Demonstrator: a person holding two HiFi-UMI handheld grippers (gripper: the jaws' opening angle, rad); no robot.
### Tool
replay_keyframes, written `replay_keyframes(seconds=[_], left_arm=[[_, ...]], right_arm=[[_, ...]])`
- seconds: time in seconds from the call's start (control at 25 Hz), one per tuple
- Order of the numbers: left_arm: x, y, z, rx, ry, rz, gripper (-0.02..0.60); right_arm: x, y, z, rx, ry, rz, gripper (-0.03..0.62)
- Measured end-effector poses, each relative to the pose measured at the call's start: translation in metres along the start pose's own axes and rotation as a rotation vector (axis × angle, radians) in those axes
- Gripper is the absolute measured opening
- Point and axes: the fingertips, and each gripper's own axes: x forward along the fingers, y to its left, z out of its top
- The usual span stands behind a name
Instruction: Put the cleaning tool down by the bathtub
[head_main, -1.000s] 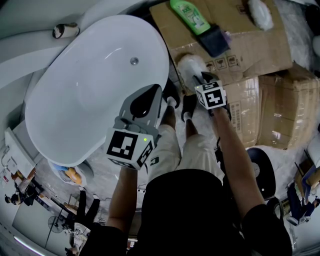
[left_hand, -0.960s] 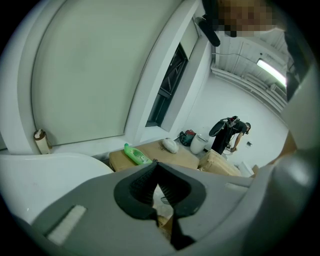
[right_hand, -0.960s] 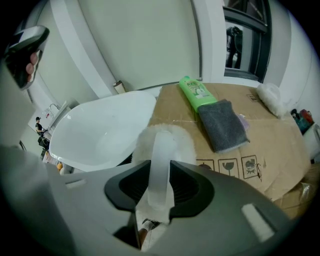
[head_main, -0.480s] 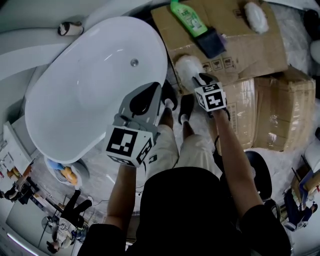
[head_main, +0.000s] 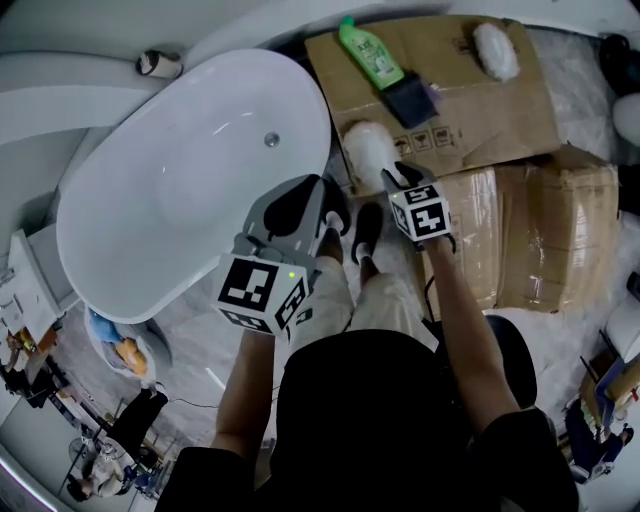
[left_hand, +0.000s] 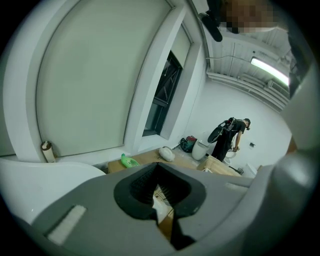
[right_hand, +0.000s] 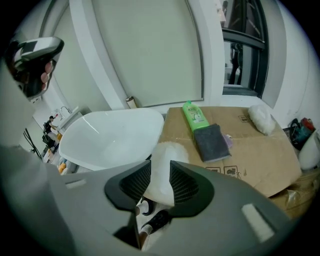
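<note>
A: As the right gripper (right_hand: 160, 172) hangs low over the floor, where is the white fluffy cleaning tool (head_main: 367, 150)?

B: It is on the edge of the flattened cardboard (head_main: 480, 110), just beside the bathtub (head_main: 180, 210), close to its side rim.

A: Which way does it run?

B: Its long axis runs away from the person, roughly along the tub's side. The near end points back at the person's shoes (head_main: 366, 225). The far end points toward the green bottle (head_main: 370, 48) and the dark sponge (head_main: 408, 98).

A: Is it gripped?

B: The right jaws stand apart. The tool shows through the gap between them, lying on the cardboard. Whether a pad brushes the fluff, I cannot tell.

A: And the left gripper (left_hand: 158, 166)?

B: Its tips are pressed together on nothing, and it is over the tub's near edge.
</note>
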Motion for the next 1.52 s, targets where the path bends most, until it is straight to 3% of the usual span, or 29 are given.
replay_keyframes(seconds=[0.44, 0.92, 1.2, 1.52], left_arm=[[-0.033, -0.036, 0.002, 0.001, -0.035, 0.038, 0.000], [-0.071, -0.040, 0.002, -0.016, -0.075, 0.083, 0.000], [-0.096, -0.042, -0.013, 0.030, -0.044, 0.026, 0.000], [-0.144, -0.034, -0.022, 0.050, -0.065, -0.039, 0.000]], right_arm=[[-0.056, 0.015, 0.011, -0.018, -0.113, 0.035, 0.100], [-0.104, 0.046, 0.027, -0.020, -0.247, 0.025, 0.098], [-0.125, 0.083, 0.038, -0.010, -0.327, 0.001, 0.094], [-0.165, 0.128, 0.037, 0.022, -0.391, -0.091, 0.083]])
